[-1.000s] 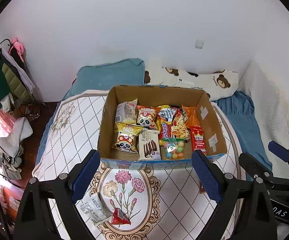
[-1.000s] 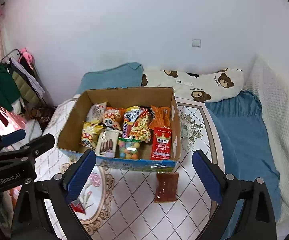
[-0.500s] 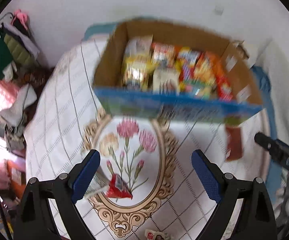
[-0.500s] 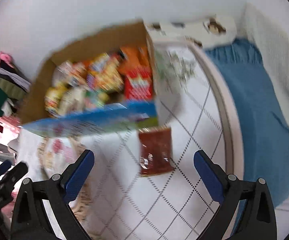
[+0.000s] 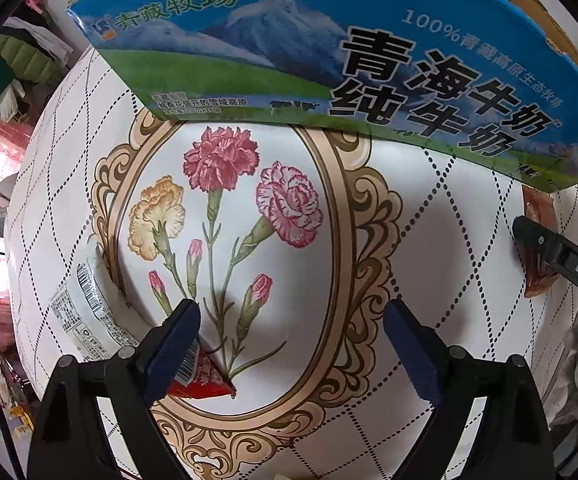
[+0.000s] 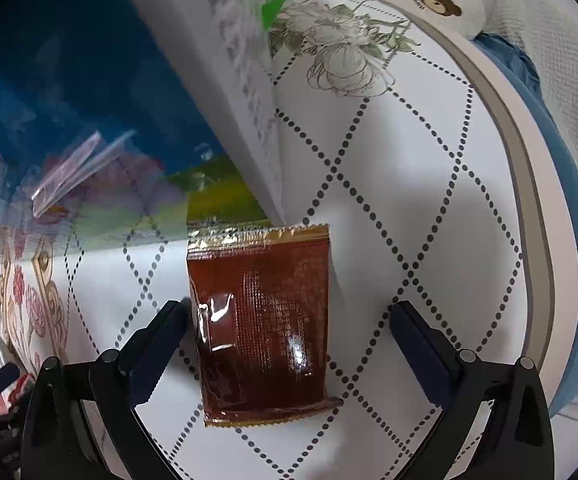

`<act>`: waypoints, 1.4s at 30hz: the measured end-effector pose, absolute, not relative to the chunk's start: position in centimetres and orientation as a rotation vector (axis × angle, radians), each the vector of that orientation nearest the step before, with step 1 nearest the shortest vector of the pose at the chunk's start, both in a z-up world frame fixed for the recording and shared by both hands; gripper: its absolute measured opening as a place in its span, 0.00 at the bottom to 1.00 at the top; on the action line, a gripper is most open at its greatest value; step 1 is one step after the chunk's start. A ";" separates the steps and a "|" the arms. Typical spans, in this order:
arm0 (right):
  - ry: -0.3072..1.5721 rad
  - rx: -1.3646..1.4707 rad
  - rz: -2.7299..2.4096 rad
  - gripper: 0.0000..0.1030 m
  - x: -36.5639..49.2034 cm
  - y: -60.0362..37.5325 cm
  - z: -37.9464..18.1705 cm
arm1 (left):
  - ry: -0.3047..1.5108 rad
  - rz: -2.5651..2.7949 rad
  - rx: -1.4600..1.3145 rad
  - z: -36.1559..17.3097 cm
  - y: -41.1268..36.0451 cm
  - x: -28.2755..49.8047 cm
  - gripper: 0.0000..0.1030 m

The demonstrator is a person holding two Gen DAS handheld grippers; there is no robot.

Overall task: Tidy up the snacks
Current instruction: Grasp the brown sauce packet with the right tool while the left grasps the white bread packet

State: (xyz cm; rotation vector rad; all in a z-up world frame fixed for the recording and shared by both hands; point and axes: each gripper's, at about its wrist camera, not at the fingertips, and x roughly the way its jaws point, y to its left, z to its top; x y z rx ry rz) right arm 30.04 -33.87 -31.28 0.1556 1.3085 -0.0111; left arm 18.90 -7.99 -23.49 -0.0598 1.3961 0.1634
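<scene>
A round bench [image 5: 469, 240] fills both views, its white top crossed by dotted diamond lines. In the left wrist view a gold scroll frame [image 5: 369, 216] rings three printed carnations [image 5: 225, 160] at the centre. Across the top of that frame runs the blue and green printed side of the cardboard box [image 5: 289, 48], standing on the bench. At the far left edge hang clothes [image 5: 21, 56] in a dim, pinkish part of the room.

The left tongs [image 5: 289, 340] are spread wide with nothing between them. Under the left finger lies a red triangular packet [image 5: 201, 380], partly hidden, so contact cannot be told. A white wrapper with barcodes [image 5: 89, 312] lies just to its left.

In the right wrist view the right tongs [image 6: 289, 344] have just been opening and stand wide, straddling a brown snack pouch [image 6: 261, 320] lying flat on the bench in the lower centre of the frame, its top edge just beside the box corner [image 6: 225, 200]. The fingers [image 6: 161, 336] do not press on it. At the upper right a bear-print pillow [image 6: 445, 4] and a blue sheet [image 6: 561, 184] lie beyond the bench rim.
</scene>
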 end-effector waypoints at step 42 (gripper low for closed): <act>1.420 0.009 0.170 0.62 18.4 -20.9 -32.0 | 1.491 0.153 -0.167 -27.3 2.6 15.7 0.61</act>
